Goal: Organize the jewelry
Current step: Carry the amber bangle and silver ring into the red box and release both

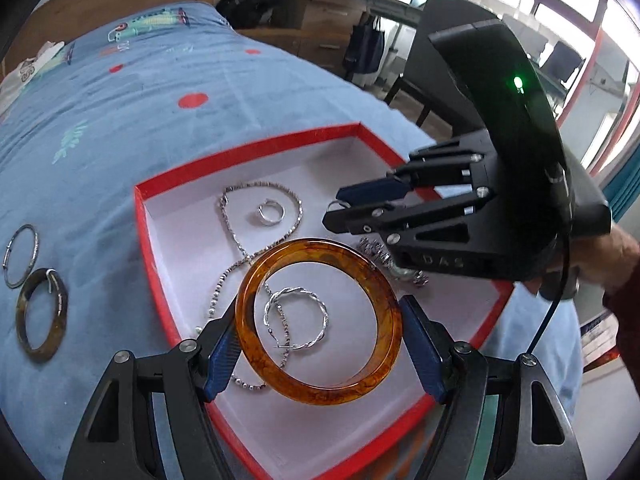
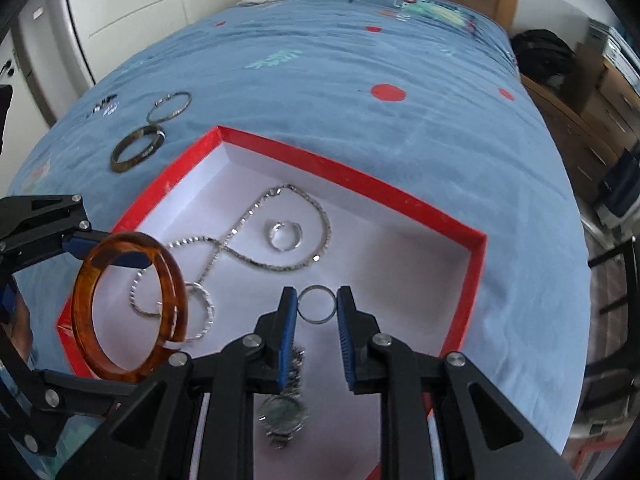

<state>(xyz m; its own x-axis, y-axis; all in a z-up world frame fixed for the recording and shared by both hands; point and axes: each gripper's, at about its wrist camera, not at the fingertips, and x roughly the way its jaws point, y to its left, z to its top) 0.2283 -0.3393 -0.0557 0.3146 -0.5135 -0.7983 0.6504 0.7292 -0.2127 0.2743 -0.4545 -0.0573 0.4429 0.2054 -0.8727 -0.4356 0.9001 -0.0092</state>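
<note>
A: Left gripper [image 1: 320,354], as its own camera shows it: what do the fingers [image 1: 222,354] hold?

B: They are clamped across the amber bangle [image 1: 318,322], one blue pad on each outer edge, and the bangle hangs above the red box [image 1: 256,148] without touching its white floor.

A: And the right gripper [image 2: 317,308]?

B: Its fingers [image 2: 287,336] pinch a small silver ring [image 2: 317,304] between the tips, also over the box interior, near the front half.

A: What already lies in the box?

B: A silver chain necklace [image 2: 256,248] looped around a silver hoop [image 2: 285,236], a twisted hoop [image 1: 298,316] beneath the bangle, and a wristwatch [image 2: 282,420] near the right gripper. On the bed [image 2: 360,60], just beyond the box's left corner, a dark tortoiseshell bangle [image 1: 40,316] and a thin metal bangle [image 1: 20,256] wait outside.

A: How is the step in hand, setting down both pieces, best done?

B: Judged from the layout: lower each piece until it is close to the floor before parting the fingers, so that neither rolls. The bangle should go to a bare patch, not onto the chain or the twisted hoop, which could tangle; the ring suits the open area at the right. The two grippers are near each other, so release one at a time
</note>
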